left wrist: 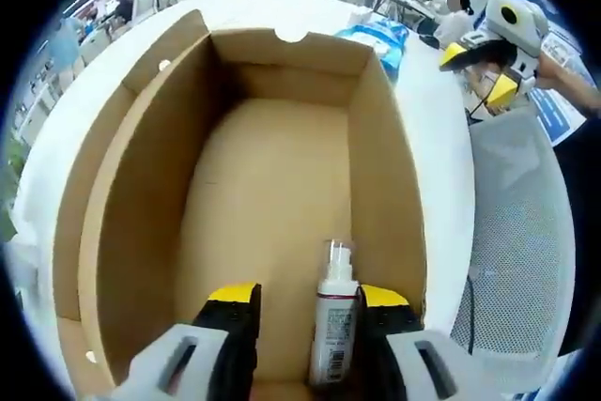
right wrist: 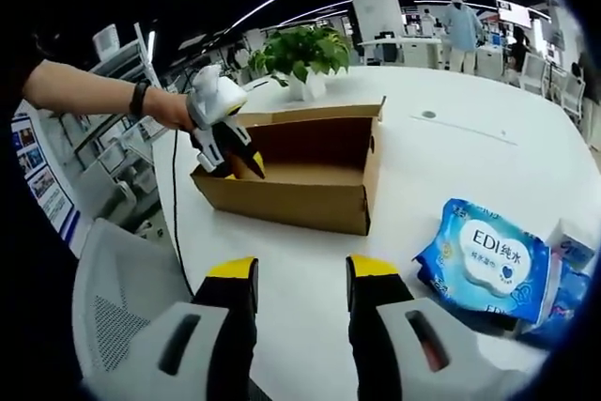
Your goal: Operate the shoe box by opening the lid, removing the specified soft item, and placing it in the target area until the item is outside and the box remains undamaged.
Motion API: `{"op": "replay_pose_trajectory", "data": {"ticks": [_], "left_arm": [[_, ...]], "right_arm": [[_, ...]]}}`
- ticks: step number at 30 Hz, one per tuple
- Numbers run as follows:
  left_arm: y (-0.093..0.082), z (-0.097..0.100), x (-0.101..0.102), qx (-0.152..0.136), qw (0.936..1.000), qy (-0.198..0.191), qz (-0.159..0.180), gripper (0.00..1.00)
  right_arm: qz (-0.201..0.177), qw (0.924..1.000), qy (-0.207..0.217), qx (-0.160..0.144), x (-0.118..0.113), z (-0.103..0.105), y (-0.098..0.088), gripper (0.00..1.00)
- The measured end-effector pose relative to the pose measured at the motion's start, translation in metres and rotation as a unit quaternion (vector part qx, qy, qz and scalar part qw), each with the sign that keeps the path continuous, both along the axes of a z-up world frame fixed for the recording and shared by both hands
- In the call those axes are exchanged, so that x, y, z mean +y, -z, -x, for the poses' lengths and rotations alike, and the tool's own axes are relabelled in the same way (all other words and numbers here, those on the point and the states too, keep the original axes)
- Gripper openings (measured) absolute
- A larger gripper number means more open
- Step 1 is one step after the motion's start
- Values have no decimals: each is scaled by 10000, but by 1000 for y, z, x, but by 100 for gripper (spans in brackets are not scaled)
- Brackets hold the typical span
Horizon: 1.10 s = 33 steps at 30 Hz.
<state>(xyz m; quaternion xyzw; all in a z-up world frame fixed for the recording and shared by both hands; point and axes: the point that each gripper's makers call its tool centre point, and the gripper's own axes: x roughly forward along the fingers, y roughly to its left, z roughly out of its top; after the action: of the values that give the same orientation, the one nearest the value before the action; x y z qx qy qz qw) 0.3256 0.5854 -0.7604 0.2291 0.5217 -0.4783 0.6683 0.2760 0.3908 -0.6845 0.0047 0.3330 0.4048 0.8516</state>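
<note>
I see the white table [right wrist: 488, 152] carrying the open cardboard shoe box [right wrist: 310, 176], and beside it, outside, the blue EDI wipes pack [right wrist: 493, 260]. My left gripper [left wrist: 308, 312] reaches into the box, jaws apart around an upright spray bottle [left wrist: 333, 321], while my right gripper [right wrist: 291, 279] hangs open and empty over the table.

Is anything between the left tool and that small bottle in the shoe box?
Nothing visible. The left tool reaches into the open shoe box with its jaws apart, and the small bottle lies between them, close to the right-hand jaw. The rest of the box floor looks bare.
</note>
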Motion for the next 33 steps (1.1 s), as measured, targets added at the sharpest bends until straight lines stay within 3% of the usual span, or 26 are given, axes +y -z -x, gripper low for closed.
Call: {"op": "replay_pose_trajectory", "data": {"ticks": [10, 15, 18, 22, 24, 33], "left_arm": [[0, -5, 2, -168, 9998, -99, -17, 47], [-4, -9, 7, -310, 9993, -181, -54, 44], [-8, 2, -1, -117, 9997, -69, 185, 43], [2, 5, 3, -121, 9999, -93, 13, 43], [0, 3, 1, -94, 9996, -253, 124, 45], [-5, -4, 4, -375, 9990, -231, 58, 46]], "right_arm": [[24, 10000, -31, 13, 0, 1, -1, 35], [-35, 10000, 16, -4, 1, -3, -3, 34], [-214, 9997, 109, 54, 1, -4, -5, 34], [-355, 9992, 178, 109, 2, -3, -7, 33], [-330, 9993, 157, 108, 2, -3, -6, 33], [-315, 9994, 124, 54, 6, -4, -11, 33]]}}
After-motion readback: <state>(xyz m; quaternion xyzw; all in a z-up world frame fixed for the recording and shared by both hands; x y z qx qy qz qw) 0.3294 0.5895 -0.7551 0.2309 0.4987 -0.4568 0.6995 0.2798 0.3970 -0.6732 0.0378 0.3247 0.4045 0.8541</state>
